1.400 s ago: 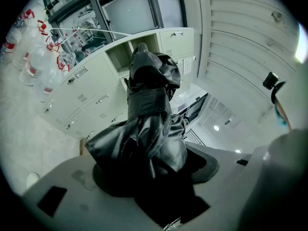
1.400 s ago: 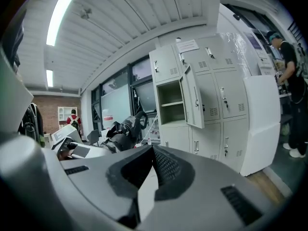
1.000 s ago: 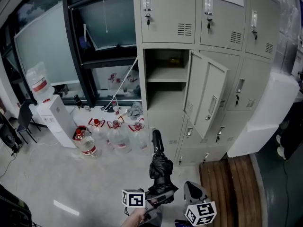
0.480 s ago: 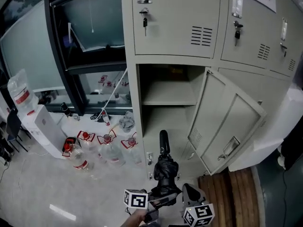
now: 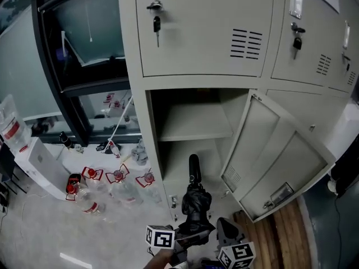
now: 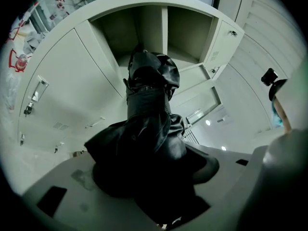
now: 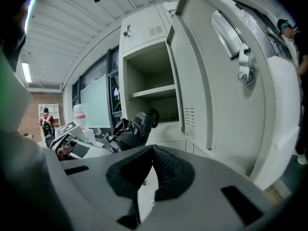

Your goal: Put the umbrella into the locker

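Note:
A black folded umbrella [image 5: 194, 199] stands upright, handle end up, with my left gripper [image 5: 186, 239] shut on its lower part. It is just in front of the open locker compartment [image 5: 193, 150], below the shelf [image 5: 193, 122]. In the left gripper view the umbrella [image 6: 149, 129] fills the middle and hides the jaws of the left gripper [image 6: 159, 196]; the open compartment [image 6: 159, 32] lies beyond it. My right gripper [image 5: 227, 232] hangs beside it on the right. In its own view the right gripper [image 7: 151, 170] is shut on nothing, with the umbrella [image 7: 132, 129] to its left.
The locker door [image 5: 275, 161] swings out to the right, seen also as the door [image 7: 207, 81] close by my right gripper. Several water bottles [image 5: 112, 178] and a white dispenser [image 5: 33, 156] stand on the floor at left. Wooden boards [image 5: 280, 228] lie at the lower right.
The locker has come much closer and larger in the head view. The umbrella stays upright in my left gripper, now right before the open compartment.

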Tool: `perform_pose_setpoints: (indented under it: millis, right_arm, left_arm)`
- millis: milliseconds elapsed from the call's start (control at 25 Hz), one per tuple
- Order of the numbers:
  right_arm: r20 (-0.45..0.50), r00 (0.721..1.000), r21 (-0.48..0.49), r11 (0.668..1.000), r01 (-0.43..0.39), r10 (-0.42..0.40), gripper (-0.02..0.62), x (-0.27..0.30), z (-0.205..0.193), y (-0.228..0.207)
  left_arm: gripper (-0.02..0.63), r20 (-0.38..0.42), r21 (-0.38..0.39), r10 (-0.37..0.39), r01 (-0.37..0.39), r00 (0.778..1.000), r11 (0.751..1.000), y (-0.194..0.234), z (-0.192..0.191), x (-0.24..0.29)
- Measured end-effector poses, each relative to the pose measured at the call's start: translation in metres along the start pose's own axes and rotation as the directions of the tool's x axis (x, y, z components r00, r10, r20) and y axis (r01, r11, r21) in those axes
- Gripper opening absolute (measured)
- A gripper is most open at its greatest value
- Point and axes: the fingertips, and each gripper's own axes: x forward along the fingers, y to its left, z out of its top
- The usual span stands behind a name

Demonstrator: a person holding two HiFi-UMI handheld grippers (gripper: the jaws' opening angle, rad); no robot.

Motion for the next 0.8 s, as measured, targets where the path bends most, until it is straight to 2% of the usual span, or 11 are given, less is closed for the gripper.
perform_pose_setpoints:
  millis: [320, 800]
  right_arm:
    - [-0.014, 1.000, -0.001, 1.000, 0.006, -0.006, 0.000, 0.017, 0.004, -0.008]
    - [-0.017, 1.000, 0.003, 1.000, -0.016, 0.016, 0.000, 0.050, 0.004, -0.022]
  left_arm:
    - [0.273, 0.006, -0.033, -0.031, 0.031, 1.000, 0.999, 0.007, 0.022, 0.012]
    - [0.273, 0.022, -0.056, -0.019, 0.020, 1.000, 0.998, 0.028, 0.052, 0.023]
